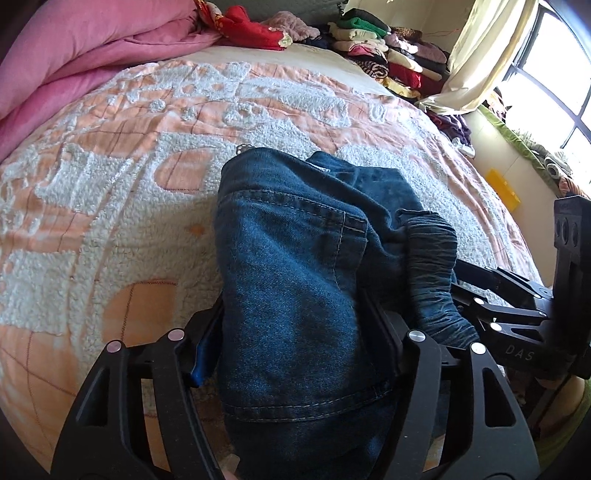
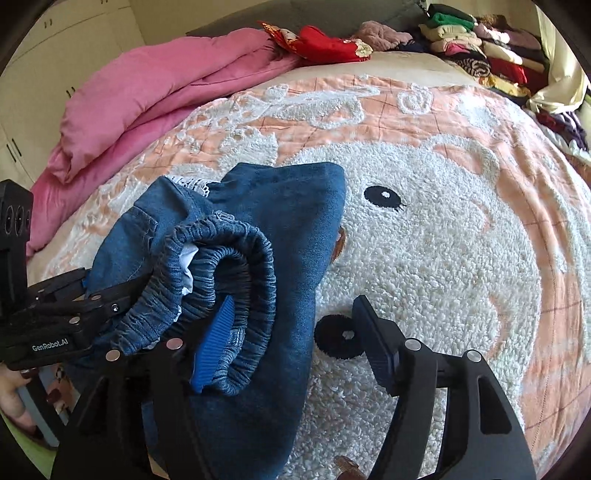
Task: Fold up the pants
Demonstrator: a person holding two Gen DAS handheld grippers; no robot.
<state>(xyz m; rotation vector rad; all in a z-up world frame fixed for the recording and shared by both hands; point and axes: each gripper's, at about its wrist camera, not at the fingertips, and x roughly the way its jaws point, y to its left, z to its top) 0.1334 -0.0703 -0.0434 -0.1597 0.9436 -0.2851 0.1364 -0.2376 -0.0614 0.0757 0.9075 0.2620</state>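
Dark blue denim pants (image 1: 291, 251) lie bunched in a folded bundle on the bed's peach and white fleece blanket (image 1: 110, 192). My left gripper (image 1: 291, 325) straddles the bundle. Denim fills the gap between its jaws and the blue pad (image 1: 201, 356) sits just beside the cloth, so it is open. In the right wrist view the pants (image 2: 295, 214) show their gathered elastic waistband (image 2: 240, 258) curled into a loop. My right gripper (image 2: 291, 306) is open. Its left pad (image 2: 212, 343) lies inside that loop, and its right finger (image 2: 373, 339) stands apart over bare blanket.
A pink duvet (image 1: 81, 48) is piled along the far left of the bed. A red garment (image 1: 251, 26) and stacks of folded clothes (image 1: 388, 55) line the far edge. A cream curtain (image 1: 480, 55) and a window are at the right. A hand (image 2: 11, 398) holds the left tool.
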